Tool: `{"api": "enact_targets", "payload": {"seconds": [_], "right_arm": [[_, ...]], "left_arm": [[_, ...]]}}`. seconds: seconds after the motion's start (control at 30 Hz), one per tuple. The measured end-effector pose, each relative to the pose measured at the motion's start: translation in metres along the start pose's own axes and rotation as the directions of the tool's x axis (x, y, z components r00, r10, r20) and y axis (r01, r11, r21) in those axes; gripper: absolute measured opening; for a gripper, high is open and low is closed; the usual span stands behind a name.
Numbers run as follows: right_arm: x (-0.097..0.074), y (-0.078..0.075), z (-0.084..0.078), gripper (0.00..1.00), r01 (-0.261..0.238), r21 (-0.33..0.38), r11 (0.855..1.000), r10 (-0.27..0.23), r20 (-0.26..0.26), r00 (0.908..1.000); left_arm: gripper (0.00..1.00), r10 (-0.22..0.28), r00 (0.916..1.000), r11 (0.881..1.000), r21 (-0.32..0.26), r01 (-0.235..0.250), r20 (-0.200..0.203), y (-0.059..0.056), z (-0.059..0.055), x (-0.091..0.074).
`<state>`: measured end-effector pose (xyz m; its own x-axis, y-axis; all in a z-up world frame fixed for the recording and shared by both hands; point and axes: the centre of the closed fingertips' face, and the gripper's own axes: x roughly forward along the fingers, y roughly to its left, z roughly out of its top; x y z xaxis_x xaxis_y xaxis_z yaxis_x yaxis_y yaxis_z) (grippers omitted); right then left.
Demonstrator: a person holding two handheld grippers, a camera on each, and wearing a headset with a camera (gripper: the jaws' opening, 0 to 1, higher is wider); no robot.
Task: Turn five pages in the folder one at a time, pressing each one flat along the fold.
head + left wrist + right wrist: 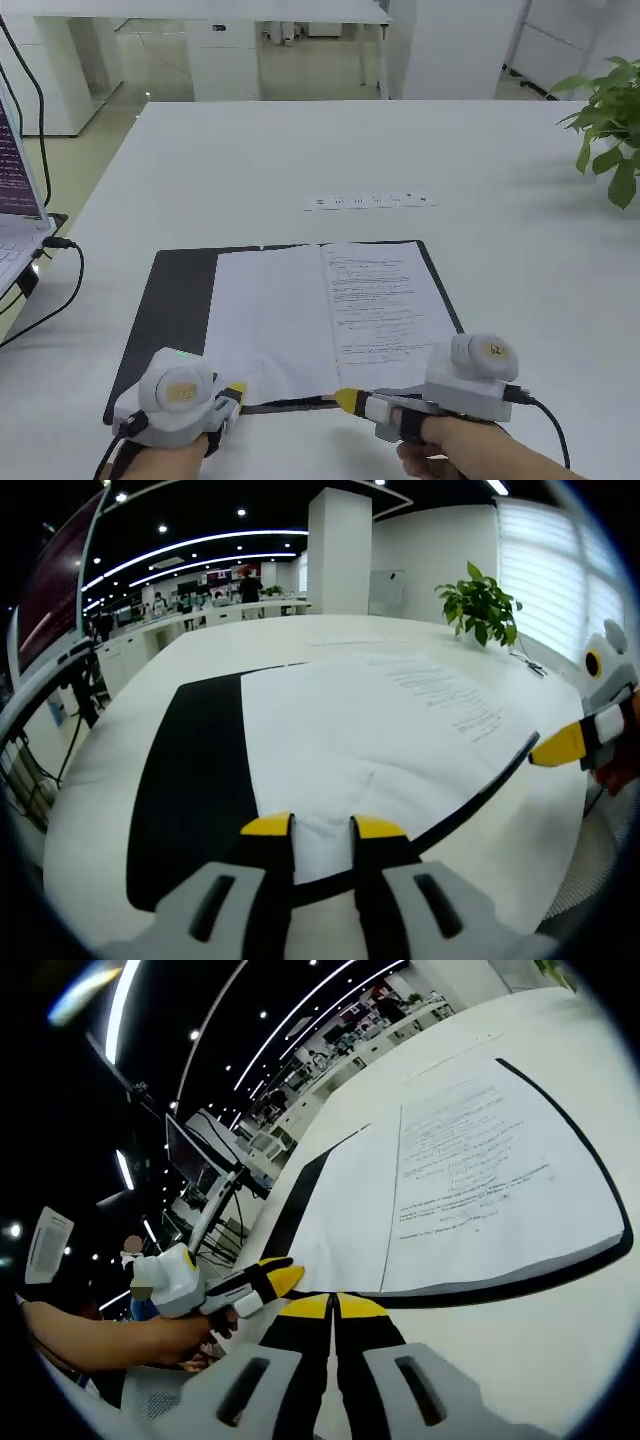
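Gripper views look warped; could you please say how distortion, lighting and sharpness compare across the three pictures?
Head view: even light, straight edges on the open black folder, text on the white printed page too small to read. Left gripper view: fisheye bows the white table; page free of glare. Right gripper view: strongest curvature, dark background, ceiling lights streaked.

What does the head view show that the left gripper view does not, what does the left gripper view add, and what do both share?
Head view's own: the person's left hand gripping the left gripper from behind.
Left gripper view's own: ceiling light strips and window blinds.
Shared: the open black folder, its blank left page, the printed right page, the potted plant, and the right gripper, jaws shut, at the folder's near edge.
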<state>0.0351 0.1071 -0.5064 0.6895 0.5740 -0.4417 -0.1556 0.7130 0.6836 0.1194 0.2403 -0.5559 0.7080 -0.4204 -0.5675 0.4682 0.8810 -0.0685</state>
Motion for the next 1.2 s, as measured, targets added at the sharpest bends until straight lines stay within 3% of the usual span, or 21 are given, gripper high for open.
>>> {"api": "enact_targets", "payload": {"seconds": [0.07,0.13,0.23,0.33,0.43,0.57,0.67,0.8,0.9,1.07,1.2], "right_arm": [[-0.010,0.004,0.012,0.00,0.009,-0.011,1.000,-0.008,0.032,0.9994],[-0.021,0.010,0.024,0.00,0.025,-0.058,0.998,-0.021,0.061,0.9979],[-0.036,0.018,0.042,0.00,0.047,-0.105,0.993,-0.035,0.119,0.9923],[-0.050,0.022,0.057,0.00,0.079,-0.123,0.989,-0.057,0.169,0.9840],[-0.062,0.021,0.067,0.00,0.111,-0.125,0.986,-0.083,0.207,0.9748],[-0.081,0.010,0.078,0.00,0.183,-0.136,0.974,-0.143,0.259,0.9551],[-0.093,-0.001,0.080,0.00,0.230,-0.137,0.963,-0.188,0.267,0.9452],[-0.104,-0.010,0.083,0.00,0.262,-0.141,0.955,-0.216,0.275,0.9368],[-0.111,-0.017,0.084,0.00,0.290,-0.164,0.943,-0.239,0.276,0.9311],[-0.118,-0.023,0.084,0.16,0.305,-0.180,0.935,-0.253,0.266,0.9303],[-0.121,-0.029,0.082,0.32,0.328,-0.223,0.918,-0.272,0.247,0.9299]], "left_arm": [[0.20,-0.002,0.9992,0.998,-0.058,-0.001,-0.041,0.001,0.000,0.000],[0.27,-0.057,0.9958,0.989,-0.140,0.047,-0.071,-0.007,0.004,0.000],[0.46,-0.027,0.9892,0.979,-0.206,-0.004,-0.144,-0.006,0.006,-0.008],[0.51,-0.074,0.9950,0.965,-0.257,0.055,-0.066,-0.016,0.025,-0.018],[0.52,-0.092,0.9952,0.955,-0.286,0.079,-0.034,-0.022,0.035,-0.033],[0.53,-0.113,0.9936,0.955,-0.277,0.105,-0.011,-0.029,0.042,-0.051],[0.57,-0.115,0.9931,0.958,-0.264,0.116,0.019,-0.033,0.049,-0.066],[0.60,-0.111,0.9927,0.962,-0.245,0.120,0.047,-0.034,0.058,-0.080],[0.62,-0.096,0.9933,0.972,-0.208,0.107,0.064,-0.032,0.064,-0.090],[0.64,-0.095,0.9925,0.980,-0.167,0.107,0.077,-0.033,0.070,-0.102],[0.66,-0.095,0.9918,0.987,-0.124,0.106,0.086,-0.034,0.073,-0.111]]}}
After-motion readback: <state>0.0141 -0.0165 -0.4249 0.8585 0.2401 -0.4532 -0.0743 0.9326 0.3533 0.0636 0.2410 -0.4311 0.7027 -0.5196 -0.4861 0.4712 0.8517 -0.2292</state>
